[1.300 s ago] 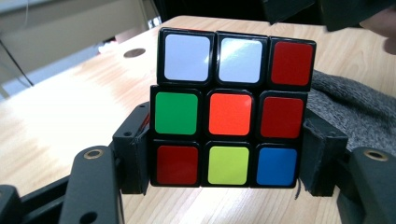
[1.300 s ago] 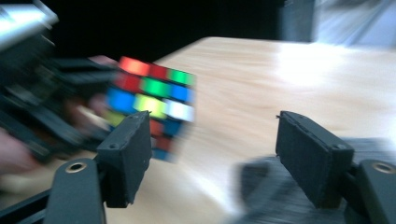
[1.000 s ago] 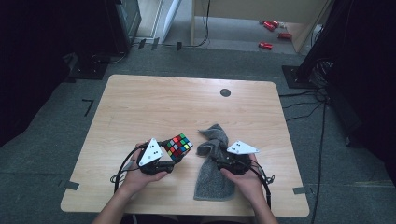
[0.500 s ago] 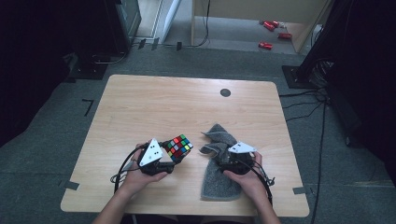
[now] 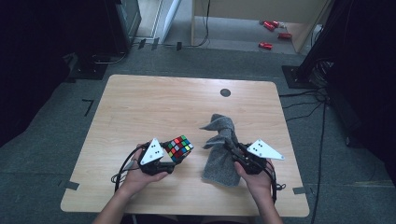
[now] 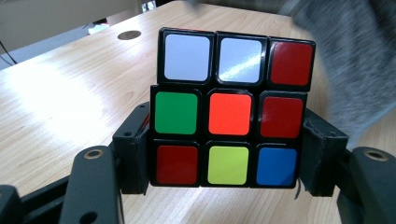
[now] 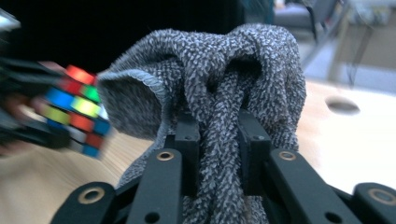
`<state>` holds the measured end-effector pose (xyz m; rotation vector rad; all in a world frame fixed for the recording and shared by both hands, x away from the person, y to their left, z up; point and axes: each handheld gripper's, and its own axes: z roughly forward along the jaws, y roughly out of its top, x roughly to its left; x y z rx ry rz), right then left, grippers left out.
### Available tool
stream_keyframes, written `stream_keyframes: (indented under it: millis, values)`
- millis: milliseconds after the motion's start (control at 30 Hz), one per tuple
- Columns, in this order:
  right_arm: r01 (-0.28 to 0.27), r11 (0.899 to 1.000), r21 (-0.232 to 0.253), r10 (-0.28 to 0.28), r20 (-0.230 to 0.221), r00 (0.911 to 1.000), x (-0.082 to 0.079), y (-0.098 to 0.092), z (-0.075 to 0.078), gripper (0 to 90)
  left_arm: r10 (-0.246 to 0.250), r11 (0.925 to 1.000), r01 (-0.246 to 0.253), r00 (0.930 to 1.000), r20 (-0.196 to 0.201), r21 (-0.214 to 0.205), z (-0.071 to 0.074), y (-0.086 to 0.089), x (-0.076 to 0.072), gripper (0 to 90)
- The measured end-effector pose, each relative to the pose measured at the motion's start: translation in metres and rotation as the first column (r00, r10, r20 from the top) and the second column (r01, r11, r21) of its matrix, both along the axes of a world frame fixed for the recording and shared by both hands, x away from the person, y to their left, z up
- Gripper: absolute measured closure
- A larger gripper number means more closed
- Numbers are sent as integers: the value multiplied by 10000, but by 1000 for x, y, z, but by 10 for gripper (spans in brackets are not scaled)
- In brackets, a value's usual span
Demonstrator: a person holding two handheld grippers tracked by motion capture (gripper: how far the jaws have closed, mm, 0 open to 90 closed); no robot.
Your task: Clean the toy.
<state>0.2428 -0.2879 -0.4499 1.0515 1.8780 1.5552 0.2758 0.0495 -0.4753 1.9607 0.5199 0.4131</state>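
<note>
High view is showing both hands at the near edge of the desk (image 5: 140, 102): the left hand-held gripper (image 5: 173, 157) is holding the cube (image 5: 178, 148) just above the wood, and the right hand-held gripper (image 5: 232, 150) is lifting the grey cloth (image 5: 219, 154), its lower end trailing on the desk. Left gripper view is revealing the pads pressing the cube's (image 6: 231, 109) two sides. Right gripper view is showing jaws, which have just been closing, pinching a bunched fold of cloth (image 7: 210, 88).
</note>
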Motion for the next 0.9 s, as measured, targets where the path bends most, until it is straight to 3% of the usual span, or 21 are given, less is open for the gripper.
stream_keyframes:
  millis: [33, 100, 167, 233, 300, 400, 467, 500, 533, 567, 667, 700, 800, 833, 900]
  values:
    - [-159, 9999, -37, 159, 75, 9998, -1, 2, 4, 719, 13, 10000, -13, 10000, -6, -6, 0, 0, 0, 339]
    - [-227, 9982, -548, 202, -460, 9987, 1, 6, 2, 703, 27, 10000, -27, 10000, -16, -22, 0, 1, 0, 339]
    - [-67, 9916, -1291, -82, -1146, 9934, 7, 8, -11, 703, 29, 10000, -29, 10000, -10, -11, 0, 1, 1, 339]
    - [40, 9849, -1728, -329, -1647, 9858, 11, 8, -27, 702, 24, 10000, -24, 10000, -9, -11, 0, 0, 0, 339]
    - [-81, 9808, -1949, -319, -2012, 9790, 15, 6, -35, 688, 7, 10000, -7, 10000, -16, -23, 0, 0, 1, 340]
    - [-558, 9827, -1764, 102, -2494, 9683, 18, 2, -37, 661, 6, 10000, -6, 10000, -42, 22, -1, 0, 1, 340]
    - [-858, 9774, -1932, 309, -2706, 9622, 19, 0, -38, 608, 9, 10000, -9, 10000, -53, 27, -1, 1, 1, 339]
    - [-858, 9774, -1932, 309, -2706, 9622, 19, 0, -38, 608, 9, 10000, -9, 10000, -53, 27, -1, 1, 1, 339]
    - [-1460, 9683, -2026, 911, -2577, 9619, 19, -1, -39, 409, -1, 10000, 1, 10000, -50, 10, 0, 1, 1, 339]
    - [-1585, 9594, -2334, 1043, -2283, 9680, 18, -1, -39, 343, 8, 10000, -8, 10000, -47, -1, 0, 1, 1, 339]
    - [-1580, 9439, -2899, 1057, -1883, 9764, 16, -2, -35, 244, 38, 10000, -38, 10000, -39, -32, 0, 2, 1, 339]
    - [-1542, 9491, -2747, 1081, -1759, 9785, 15, -4, -32, 247, 42, 10000, -42, 10000, -36, -29, 1, 2, 1, 339]
    - [-1421, 9752, -1698, 1174, -1476, 9821, 14, -9, -24, 274, 14, 10000, -14, 10000, -55, 11, 0, 1, 1, 339]
    - [-1204, 9825, -1419, 1034, -1216, 9872, 13, -8, -23, 307, 8, 10000, -8, 10000, -63, 26, 0, 0, 1, 339]
    - [-831, 9912, -1029, 737, -919, 9930, 13, -4, -22, 470, -37, 10000, 37, 10000, -60, 79, -1, -1, 0, 339]
